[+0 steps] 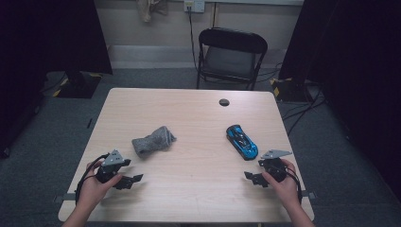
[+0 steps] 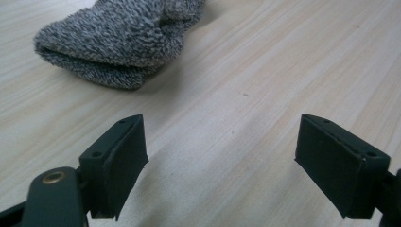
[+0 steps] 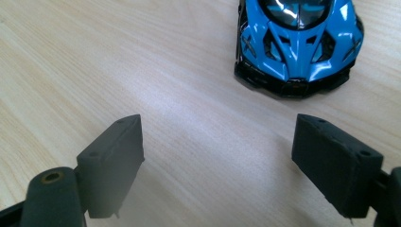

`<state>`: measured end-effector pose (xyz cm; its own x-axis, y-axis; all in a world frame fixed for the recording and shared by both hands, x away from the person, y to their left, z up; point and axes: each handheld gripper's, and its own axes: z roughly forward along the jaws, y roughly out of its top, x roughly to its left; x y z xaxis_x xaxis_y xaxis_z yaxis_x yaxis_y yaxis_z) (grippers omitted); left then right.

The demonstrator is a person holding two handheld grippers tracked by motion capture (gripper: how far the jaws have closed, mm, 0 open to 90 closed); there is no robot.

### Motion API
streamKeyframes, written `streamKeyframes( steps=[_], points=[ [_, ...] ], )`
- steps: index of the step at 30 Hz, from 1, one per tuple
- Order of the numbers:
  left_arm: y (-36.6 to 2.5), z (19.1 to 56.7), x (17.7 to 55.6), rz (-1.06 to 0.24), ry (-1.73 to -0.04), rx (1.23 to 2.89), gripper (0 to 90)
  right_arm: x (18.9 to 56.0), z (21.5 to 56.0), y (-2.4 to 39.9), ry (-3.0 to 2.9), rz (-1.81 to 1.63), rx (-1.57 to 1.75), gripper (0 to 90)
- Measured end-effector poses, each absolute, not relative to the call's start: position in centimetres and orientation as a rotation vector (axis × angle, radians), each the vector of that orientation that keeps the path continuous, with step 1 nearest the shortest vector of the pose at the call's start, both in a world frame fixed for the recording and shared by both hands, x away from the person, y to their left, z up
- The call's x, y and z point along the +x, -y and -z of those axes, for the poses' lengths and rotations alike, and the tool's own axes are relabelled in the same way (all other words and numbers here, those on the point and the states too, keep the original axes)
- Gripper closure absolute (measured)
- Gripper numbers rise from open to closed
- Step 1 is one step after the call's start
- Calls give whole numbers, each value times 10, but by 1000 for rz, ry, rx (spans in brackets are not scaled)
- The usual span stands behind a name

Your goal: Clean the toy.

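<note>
Grey knit sock (image 1: pixel 152 142) at 1 o'clock from left tool (image 1: pixel 126 180); blue toy car (image 1: pixel 241 140) at 11 o'clock from right tool (image 1: pixel 254 178). Both tools gape, empty. Advance low, straddle sock's folded middle, car's narrow flanks.

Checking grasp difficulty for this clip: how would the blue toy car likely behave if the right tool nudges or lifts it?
The blue toy car sits on its wheels on the smooth wooden table, so a push along its length would probably roll it. Its glossy, hard-looking shell may slip between the pads. It looks rigid, so it should keep its shape when lifted.
</note>
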<state>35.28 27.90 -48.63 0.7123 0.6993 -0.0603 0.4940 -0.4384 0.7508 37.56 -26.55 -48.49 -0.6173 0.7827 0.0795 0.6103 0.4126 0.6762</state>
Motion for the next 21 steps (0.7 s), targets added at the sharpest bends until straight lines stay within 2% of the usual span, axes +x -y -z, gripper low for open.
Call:
streamKeyframes(
  steps=[21],
  points=[
    [-280, 499, 348, -367, -851, 2202, 163, 363, 497, 264, -2389, -987, 1122, 160]
  ],
)
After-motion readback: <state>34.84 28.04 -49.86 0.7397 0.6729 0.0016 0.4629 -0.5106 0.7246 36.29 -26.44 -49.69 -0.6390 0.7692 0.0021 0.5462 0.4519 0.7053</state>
